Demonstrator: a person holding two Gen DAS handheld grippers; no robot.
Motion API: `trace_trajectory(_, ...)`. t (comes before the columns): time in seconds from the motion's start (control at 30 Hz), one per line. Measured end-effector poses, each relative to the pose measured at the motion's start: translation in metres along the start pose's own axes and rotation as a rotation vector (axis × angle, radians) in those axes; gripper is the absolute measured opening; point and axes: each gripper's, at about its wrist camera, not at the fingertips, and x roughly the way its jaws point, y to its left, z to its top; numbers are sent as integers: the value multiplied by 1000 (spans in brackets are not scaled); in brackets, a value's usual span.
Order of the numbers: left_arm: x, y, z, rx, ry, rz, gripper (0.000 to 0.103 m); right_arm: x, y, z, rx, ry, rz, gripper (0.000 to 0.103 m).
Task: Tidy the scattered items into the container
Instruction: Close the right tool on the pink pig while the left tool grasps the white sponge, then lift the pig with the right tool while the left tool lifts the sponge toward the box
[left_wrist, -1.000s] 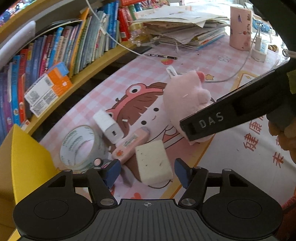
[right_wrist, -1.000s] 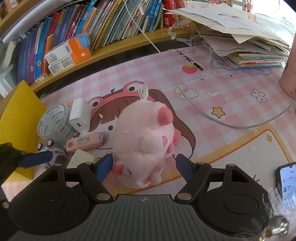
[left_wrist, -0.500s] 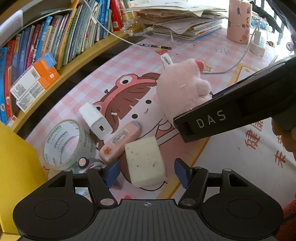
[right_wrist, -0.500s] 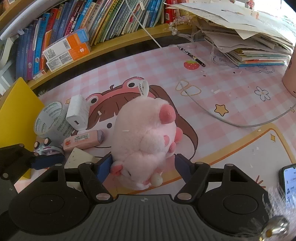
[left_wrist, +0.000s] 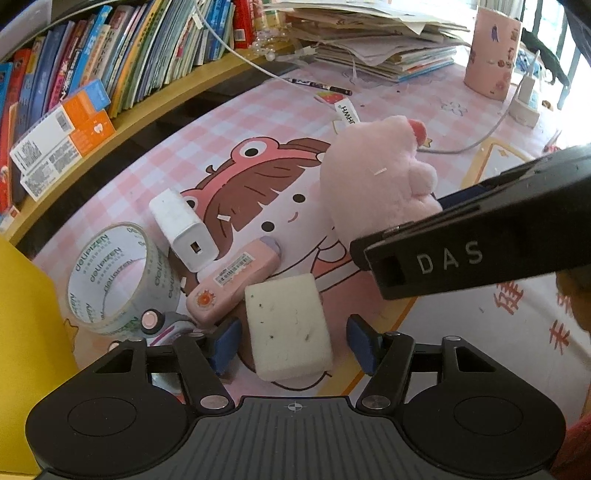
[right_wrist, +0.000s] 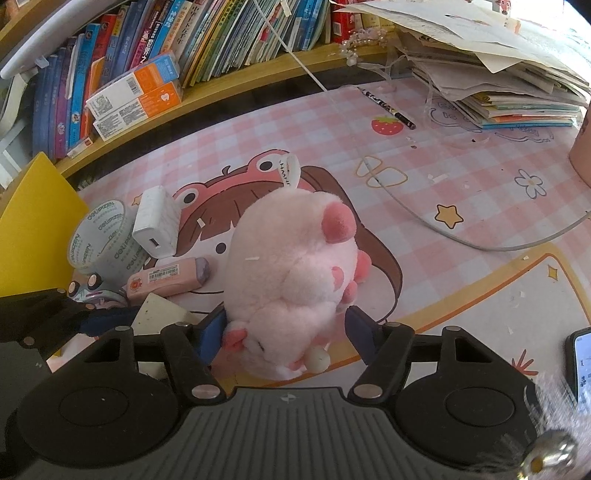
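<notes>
Left tongs (left_wrist: 293, 341): we hold them spread wide, a blue pad on each side of the white sponge block (left_wrist: 287, 325), with a gap showing on both sides
Right tongs (right_wrist: 286, 330): we have them parted around the low end of the pink plush toy (right_wrist: 295, 273); whether the pads touch the fur we cannot tell, and nothing looks squeezed
Where the items lie: all on the pink checked mat of the table (right_wrist: 461, 177); the plush sits mid-mat, the sponge block just beside it, and a pink correction-tape case (left_wrist: 232, 284), a white charger (left_wrist: 183, 229) and a clear tape roll (left_wrist: 118, 275) cluster close together
Container: the yellow wall (left_wrist: 26, 332) at the far left edge looks to us like the bin; its inside is out of view
Plush handling: we judge it light, soft and very squashy, so it will sag; we would grip the thick body low down, not an ear or the hang tag (right_wrist: 288, 171)
Sponge handling: we judge it light, springy and a little grippy; taking it across the short sides at the middle should keep it level
Risk: the two tongs work close together, so we would mind a bump on the way to the bin
</notes>
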Motion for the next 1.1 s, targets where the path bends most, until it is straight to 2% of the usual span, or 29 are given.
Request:
trace_trajectory(0.2, 0, 0, 1, -8, 2, -2, 54, -1, 2, 0, -9, -5, 10, 58)
trace_trajectory(0.4, 0, -2, 1, -5, 1, -2, 55, -1, 1, 0, -8, -6, 11, 58)
trace_trajectory(0.5, 2, 1, 2, -21, 0, -7, 58, 0, 2, 0, -10, -6, 10, 58)
trace_trajectory(0.67, 5, 8, 3, -72, 1, -33, 58, -1, 2, 0, -7, -3, 8, 58)
trace_trajectory(0.77, 6, 8, 4, -70, -1, -36, 58, -2, 2, -1, -9, -4, 5, 57)
trace_trajectory(0.83, 5, 8, 4, -69, -4, -40, 53, -3, 2, -1, -10, -9, 3, 55)
trace_trajectory(0.87, 5, 8, 3, -67, -10, -30, 43, -4, 2, -1, -11, -12, 2, 54)
trace_trajectory(0.9, 4, 8, 3, -67, -12, -25, 39, -5, 1, -1, -9, -16, 0, 54)
trace_trajectory(1.1, -4, 5, 2, -46, -24, -42, 32, -11, -2, -1, 3, -28, -9, 52)
